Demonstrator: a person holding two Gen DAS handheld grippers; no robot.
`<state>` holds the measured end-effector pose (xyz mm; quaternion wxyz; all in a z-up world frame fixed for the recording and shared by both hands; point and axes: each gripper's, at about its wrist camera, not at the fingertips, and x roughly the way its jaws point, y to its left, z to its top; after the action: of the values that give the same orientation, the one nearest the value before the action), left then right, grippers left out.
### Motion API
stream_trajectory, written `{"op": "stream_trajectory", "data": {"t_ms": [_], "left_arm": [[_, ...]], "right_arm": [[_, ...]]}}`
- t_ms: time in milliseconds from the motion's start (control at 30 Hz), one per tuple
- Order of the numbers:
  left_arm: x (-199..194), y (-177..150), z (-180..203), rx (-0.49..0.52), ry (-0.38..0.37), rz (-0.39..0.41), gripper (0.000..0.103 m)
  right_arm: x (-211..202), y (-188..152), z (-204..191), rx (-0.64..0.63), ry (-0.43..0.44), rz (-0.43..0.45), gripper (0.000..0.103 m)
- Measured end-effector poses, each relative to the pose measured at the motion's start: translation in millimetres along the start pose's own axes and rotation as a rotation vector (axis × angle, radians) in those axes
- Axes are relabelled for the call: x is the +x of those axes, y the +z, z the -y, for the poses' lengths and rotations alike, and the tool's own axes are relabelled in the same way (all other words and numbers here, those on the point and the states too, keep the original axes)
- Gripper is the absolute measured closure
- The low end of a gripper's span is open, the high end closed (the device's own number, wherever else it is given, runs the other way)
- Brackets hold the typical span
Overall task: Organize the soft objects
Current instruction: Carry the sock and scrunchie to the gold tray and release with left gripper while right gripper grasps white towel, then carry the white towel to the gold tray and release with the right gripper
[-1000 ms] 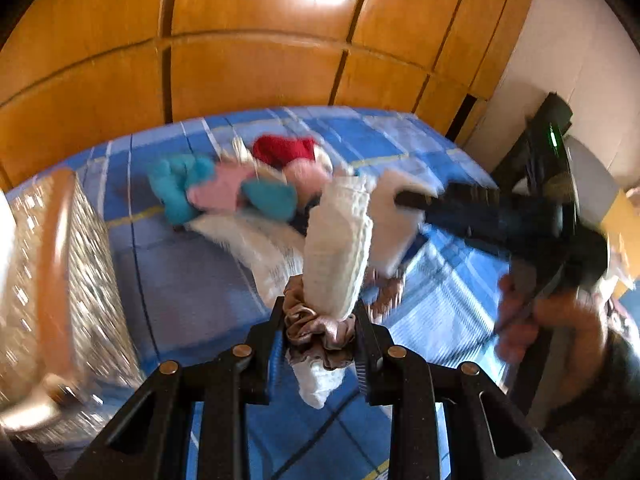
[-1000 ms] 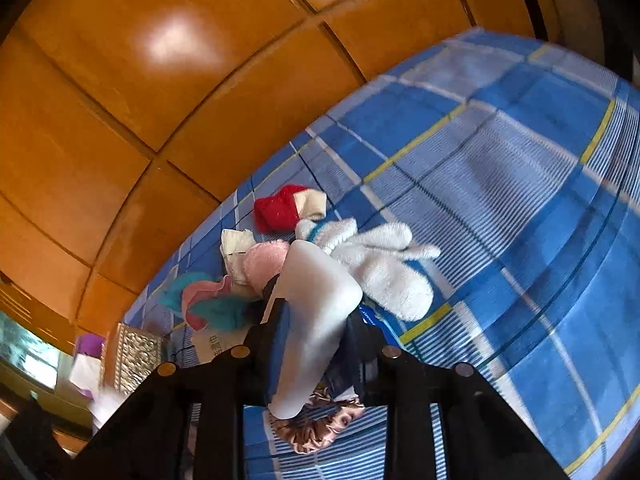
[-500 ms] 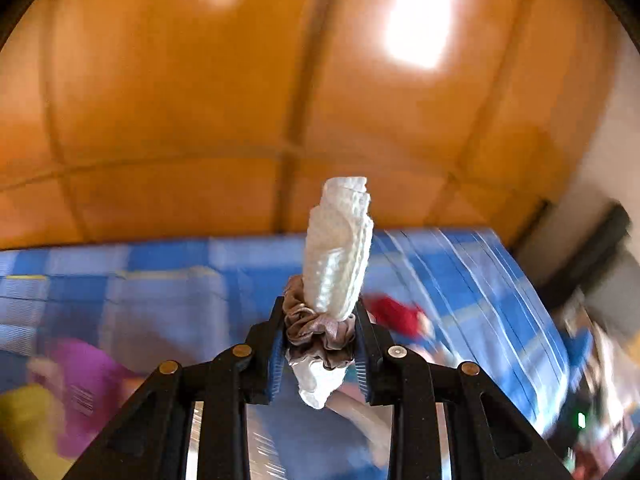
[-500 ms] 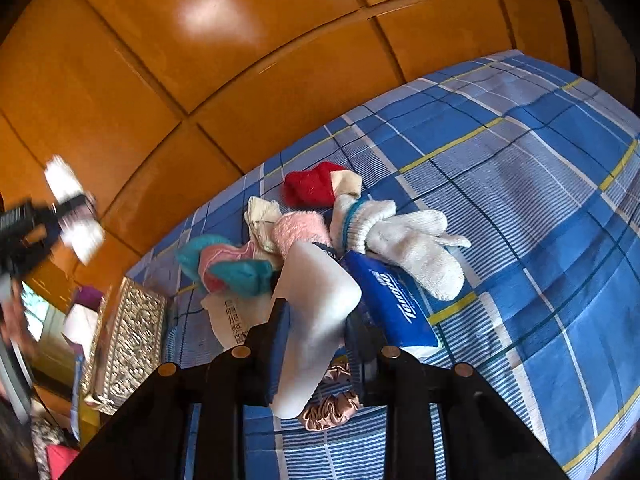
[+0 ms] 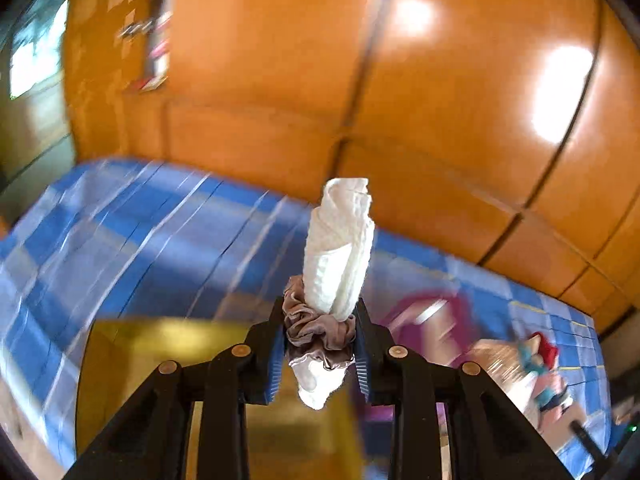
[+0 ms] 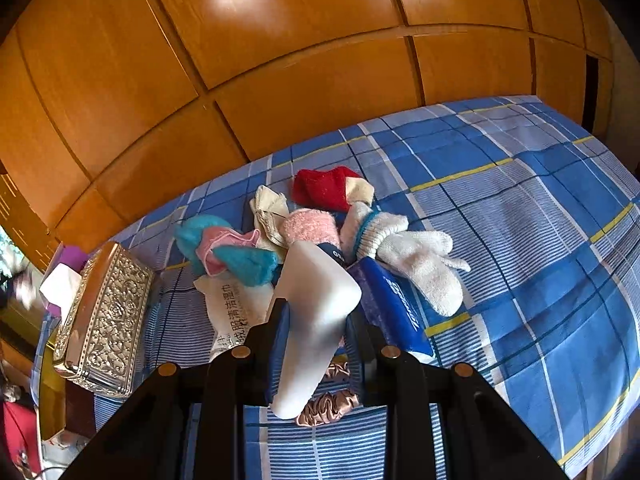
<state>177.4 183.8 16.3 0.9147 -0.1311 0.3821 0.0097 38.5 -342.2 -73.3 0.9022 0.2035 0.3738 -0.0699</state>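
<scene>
My left gripper (image 5: 320, 356) is shut on a rolled white cloth (image 5: 338, 248) with a mauve scrunchie (image 5: 316, 330) around it, held in the air over the blue plaid bed (image 5: 160, 232). My right gripper (image 6: 316, 344) is shut on a smooth white soft piece (image 6: 316, 308) above a heap on the bed (image 6: 540, 220): white mittens (image 6: 416, 256), a red sock (image 6: 324, 188), a pink fluffy sock (image 6: 308, 226), teal and pink socks (image 6: 228, 248), a blue tissue pack (image 6: 396, 308) and a pink scrunchie (image 6: 328, 402).
A silver embossed box (image 6: 104, 316) stands left of the heap, with a purple and white item (image 6: 66, 276) behind it. A white wipes packet (image 6: 236, 308) lies under the socks. An orange wooden wardrobe (image 6: 280, 60) backs the bed. A yellow surface (image 5: 160, 360) lies below the left gripper.
The left gripper has swung away to the left with its rolled cloth, and its view is blurred by motion. The right gripper has lifted and pulled back from the heap, still holding the white piece.
</scene>
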Motion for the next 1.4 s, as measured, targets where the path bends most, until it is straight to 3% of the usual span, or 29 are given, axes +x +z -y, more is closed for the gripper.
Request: {"op": "stream_trajectory", "data": {"t_ms": [100,367,433,500,700,1167,1400], "left_arm": [[13,-37,-35,-0.055,0.038,-0.064,0.073],[37,-97,-49,-0.078,0.050,-0.169,0.070],[34,-105,-45,-0.063,0.038,-0.165,0.066],[30,-108,-40,-0.058,0.036,-0.161,0.053],[4,-111,-41,-0.069,0.050,-0.103,0.038],[-38,-143,-77,-0.102,0.105,-0.081,0.037],[-52,-145,-77,-0.095,0.122,-0.049,0.037]], "right_arm": [[2,2,-2,0.001,-0.015,-0.008,0.077],[-2,13,-28,-0.080,-0.037,-0.001,0.077],[-2,18,-35,-0.101,-0.043,-0.001,0.077],[0,24,-43,-0.126,-0.053,-0.001,0.077],[7,41,-66,-0.180,-0.050,-0.008,0.077],[22,108,-148,-0.257,0.016,0.028,0.077],[21,121,-223,-0.325,0.166,0.018,0.077]]}}
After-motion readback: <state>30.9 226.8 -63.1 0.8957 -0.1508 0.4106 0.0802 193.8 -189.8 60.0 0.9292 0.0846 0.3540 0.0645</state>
